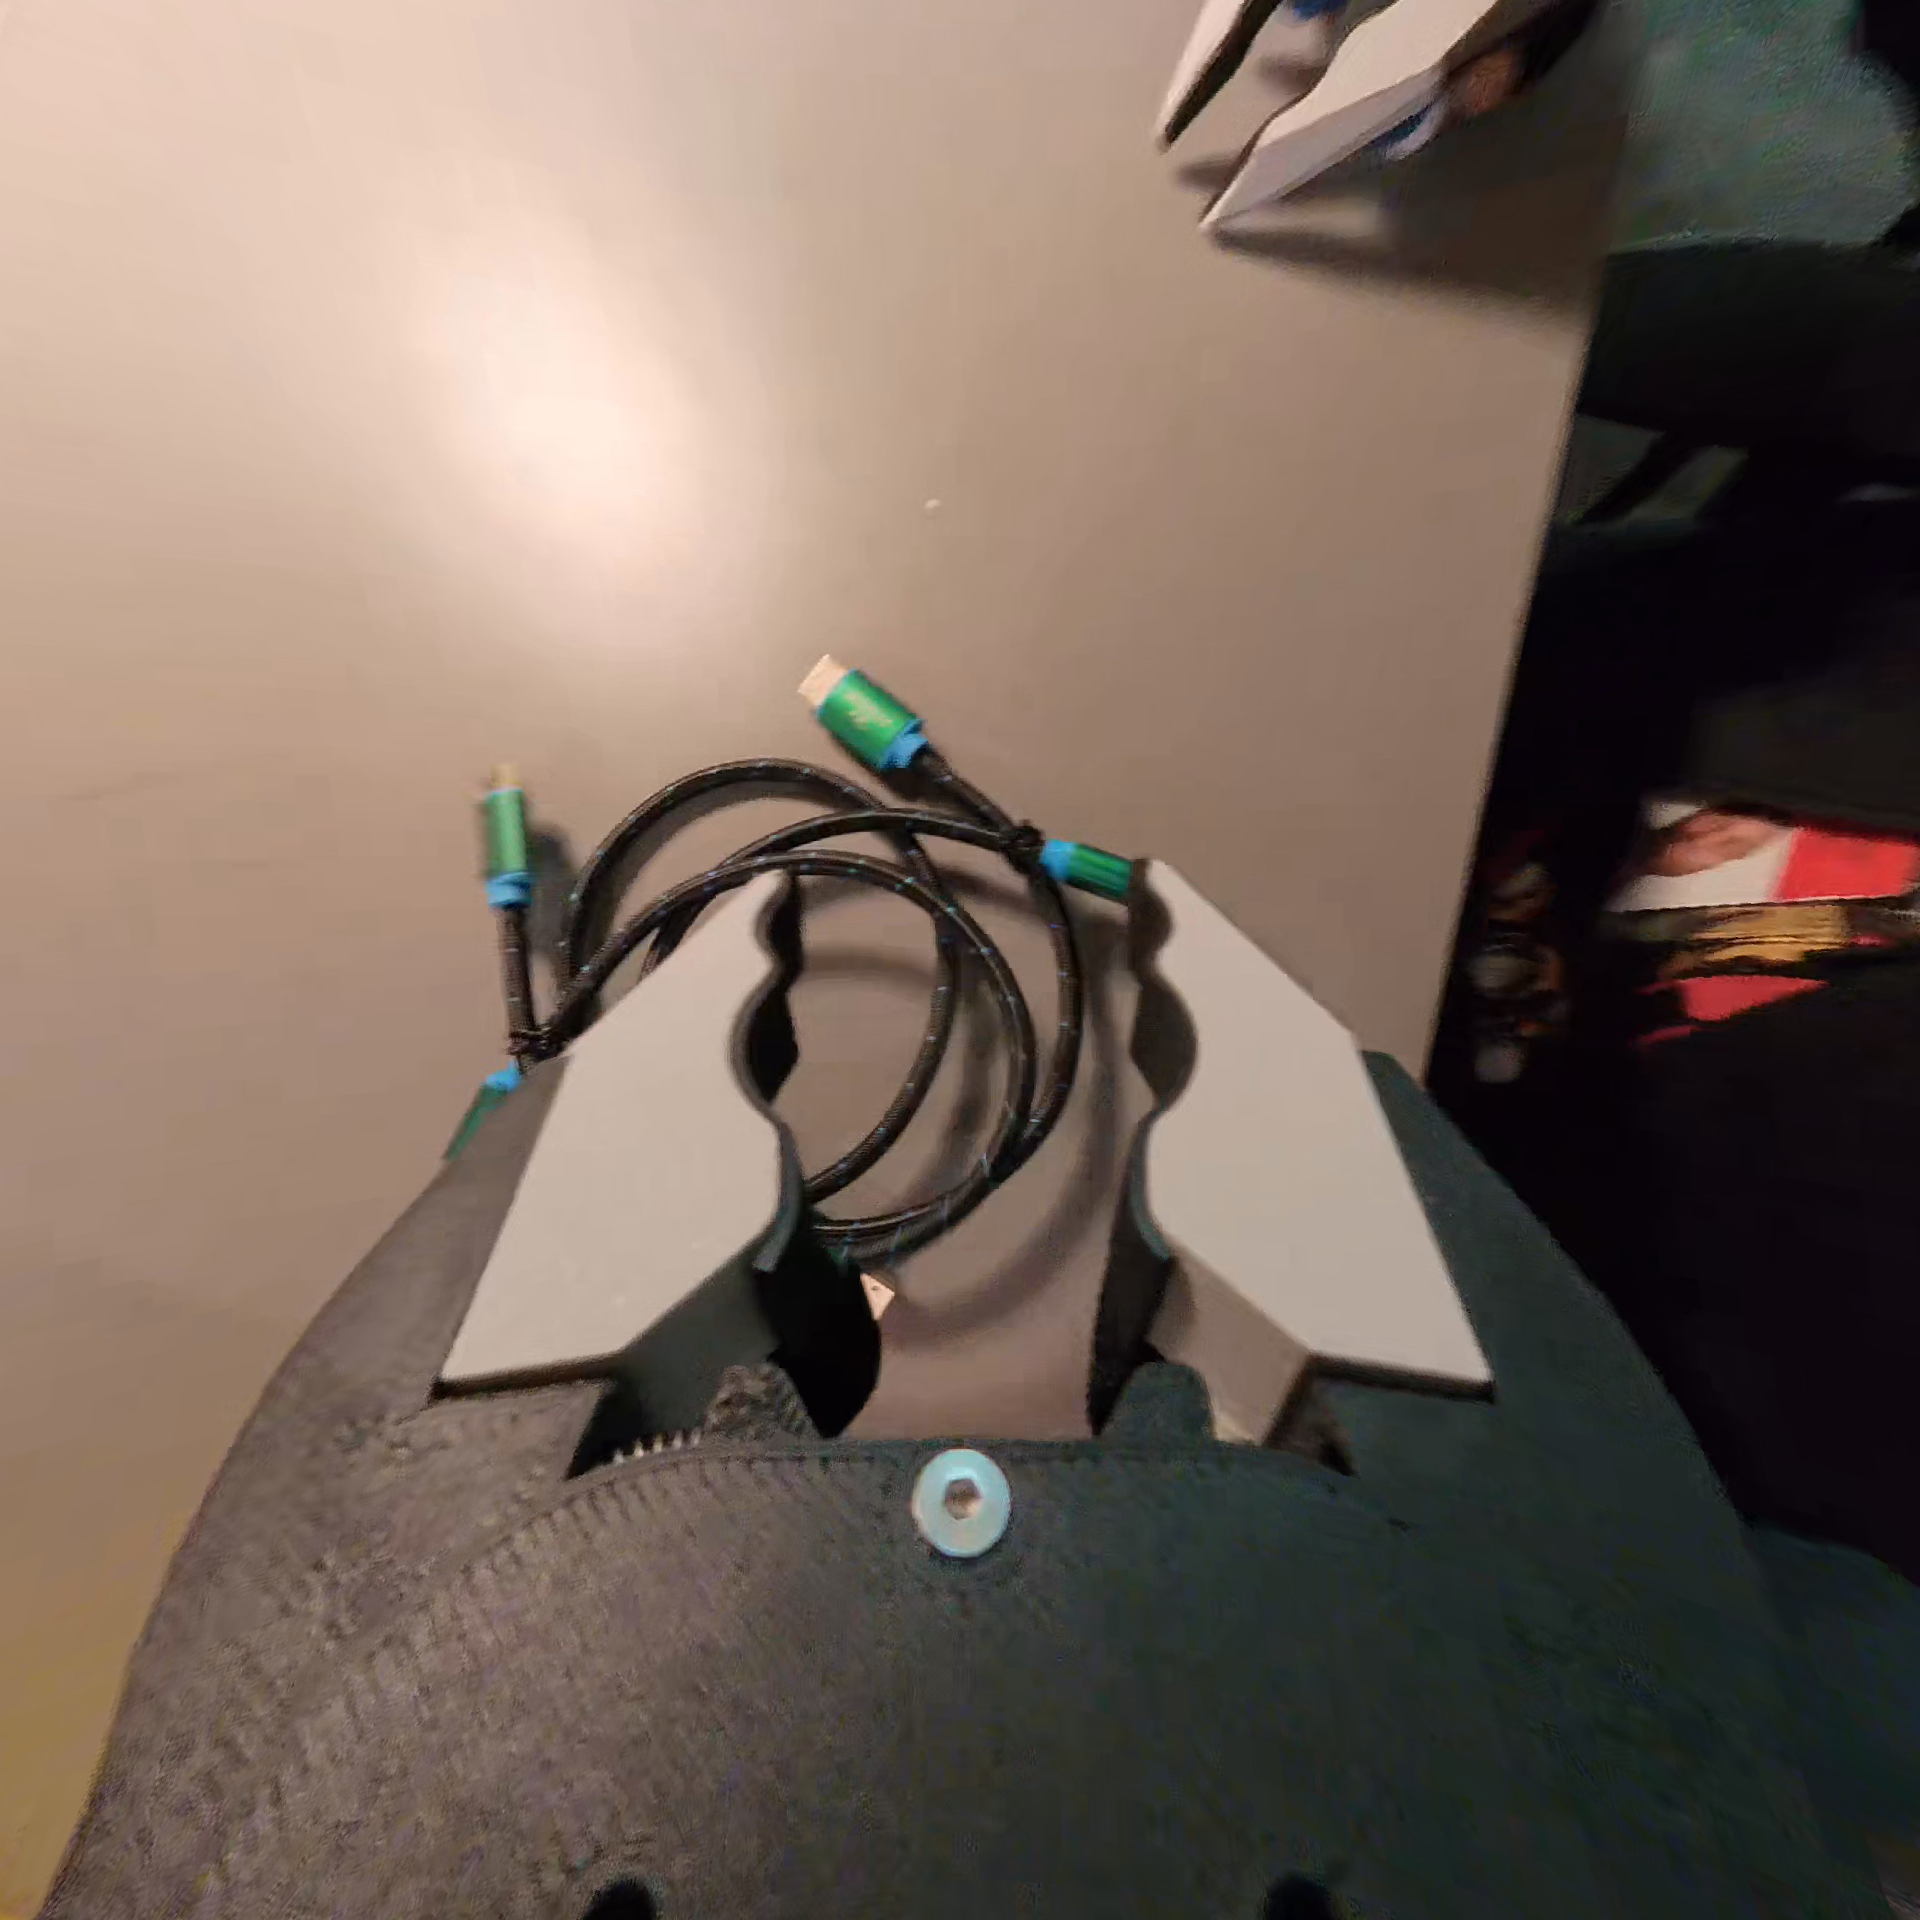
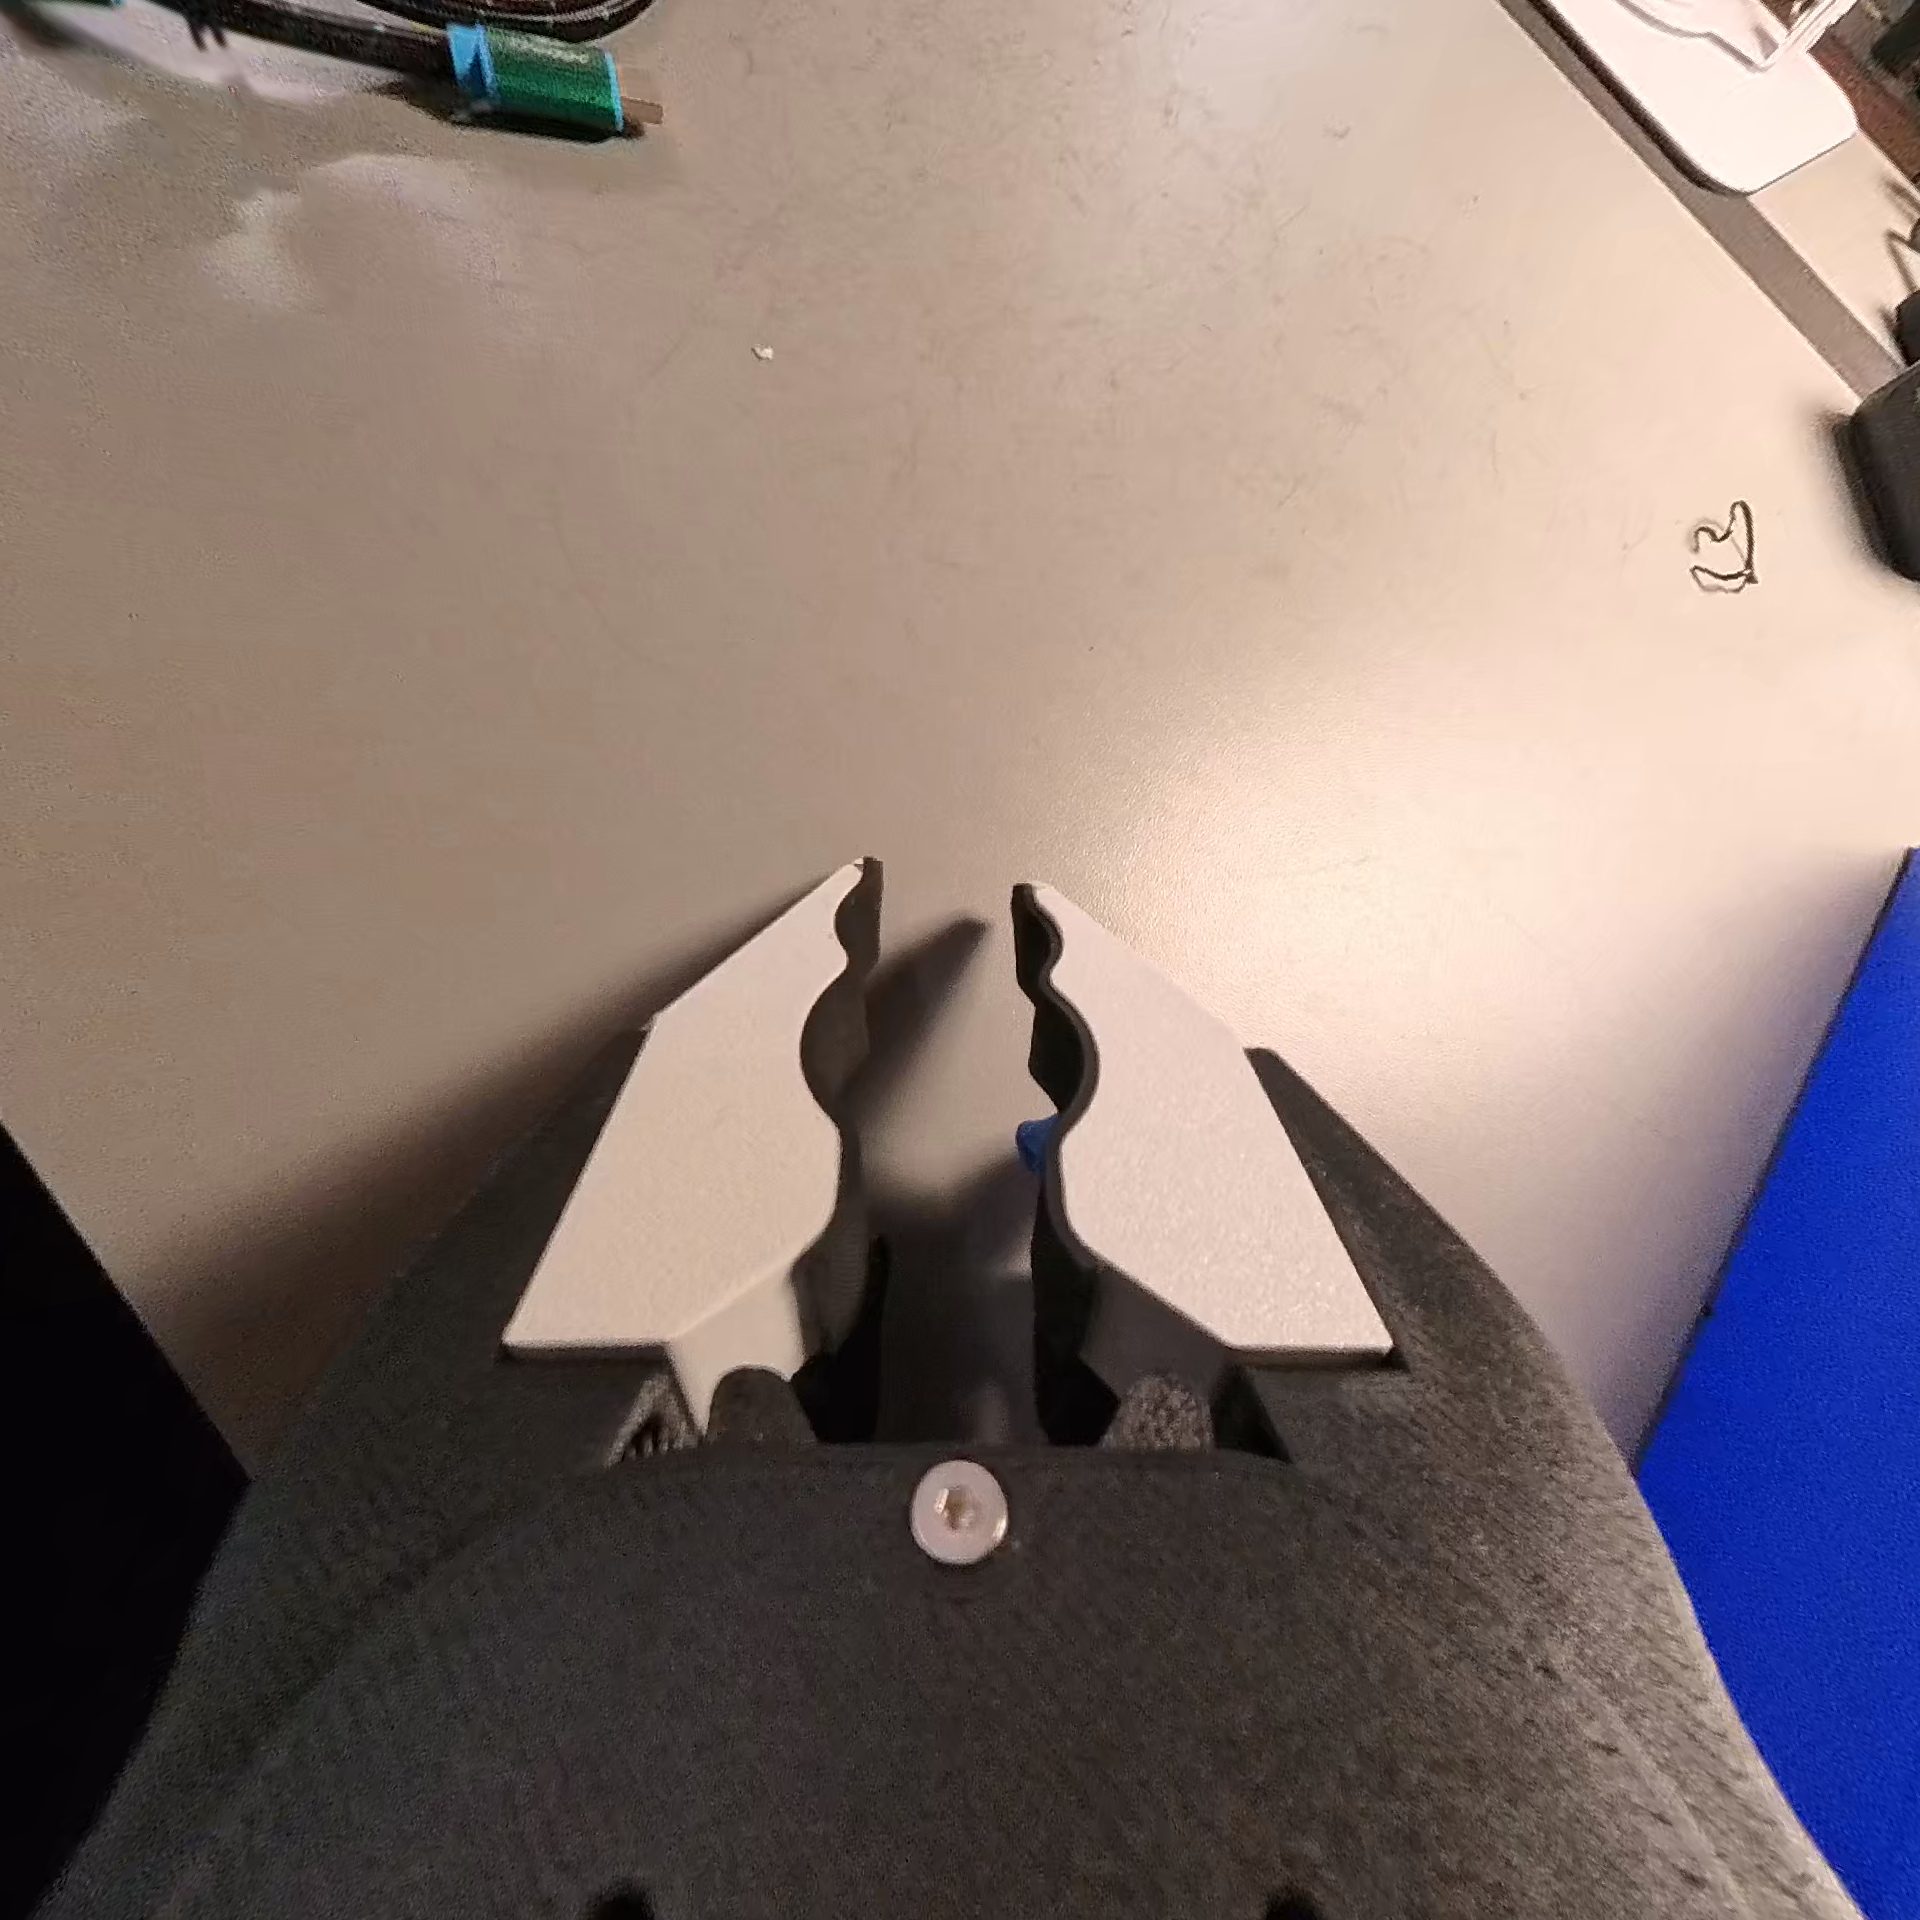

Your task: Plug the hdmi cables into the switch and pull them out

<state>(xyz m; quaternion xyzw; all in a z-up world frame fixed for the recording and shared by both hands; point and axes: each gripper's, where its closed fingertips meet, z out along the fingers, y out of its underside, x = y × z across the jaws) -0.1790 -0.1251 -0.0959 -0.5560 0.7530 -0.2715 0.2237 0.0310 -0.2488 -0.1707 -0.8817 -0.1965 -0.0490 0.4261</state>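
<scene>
Black braided HDMI cables (image 1: 997, 997) lie coiled on the beige table (image 1: 520, 416). They have green plugs with blue collars: one points away at the far right (image 1: 862, 717), one stands at the left (image 1: 506, 831), and one lies by my right fingertip (image 1: 1086, 862). My left gripper (image 1: 964, 873) is open wide and empty, hovering over the coil. My right gripper (image 2: 948, 878) is empty over bare table, its jaws a narrow gap apart; it also shows in the left wrist view (image 1: 1299, 114). One green plug (image 2: 551, 78) shows far left in the right wrist view. No switch is in view.
The table edge (image 1: 1507, 675) runs down the right, with dark clutter beyond. In the right wrist view a white object (image 2: 1714, 94) sits at the far right, a black object (image 2: 1891, 468) at the right edge, a thin wire scrap (image 2: 1725, 556) near it, and a blue surface (image 2: 1818, 1351) beside the table. Some 25 centimeters of space lies between my two pairs of fingers. My right tips are about 20 centimeters from the green plug (image 2: 551, 78), my left tips only 10 centimeters. Look for it in the left wrist view (image 1: 877, 708) too.
</scene>
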